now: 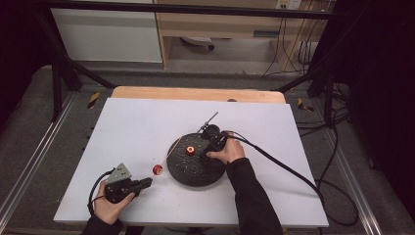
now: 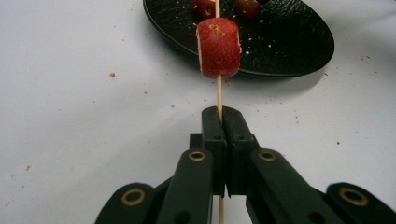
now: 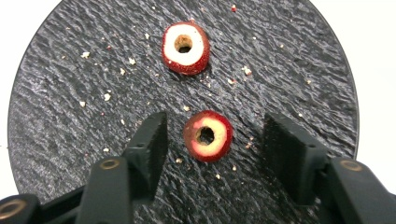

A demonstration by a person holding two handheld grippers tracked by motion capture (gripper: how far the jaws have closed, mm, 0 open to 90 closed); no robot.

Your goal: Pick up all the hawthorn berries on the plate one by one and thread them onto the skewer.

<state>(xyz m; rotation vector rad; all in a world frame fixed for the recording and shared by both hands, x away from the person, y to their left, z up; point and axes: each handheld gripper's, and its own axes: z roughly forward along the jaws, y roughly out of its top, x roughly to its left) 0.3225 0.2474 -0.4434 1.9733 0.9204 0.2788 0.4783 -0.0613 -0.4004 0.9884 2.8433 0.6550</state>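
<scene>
Skewer (image 2: pixel 218 95) pinched in left tongs (image 2: pixel 220 112) — right tongs (image 3: pixel 212 137), pointing down, spread around a strawberry slice (image 3: pixel 208 136).

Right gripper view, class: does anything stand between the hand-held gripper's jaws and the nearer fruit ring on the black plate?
Nothing visible does. The nearer fruit ring lies flat on the black plate between the right hand-held gripper's open jaws; gaps show on both sides. The second ring lies farther off.
</scene>
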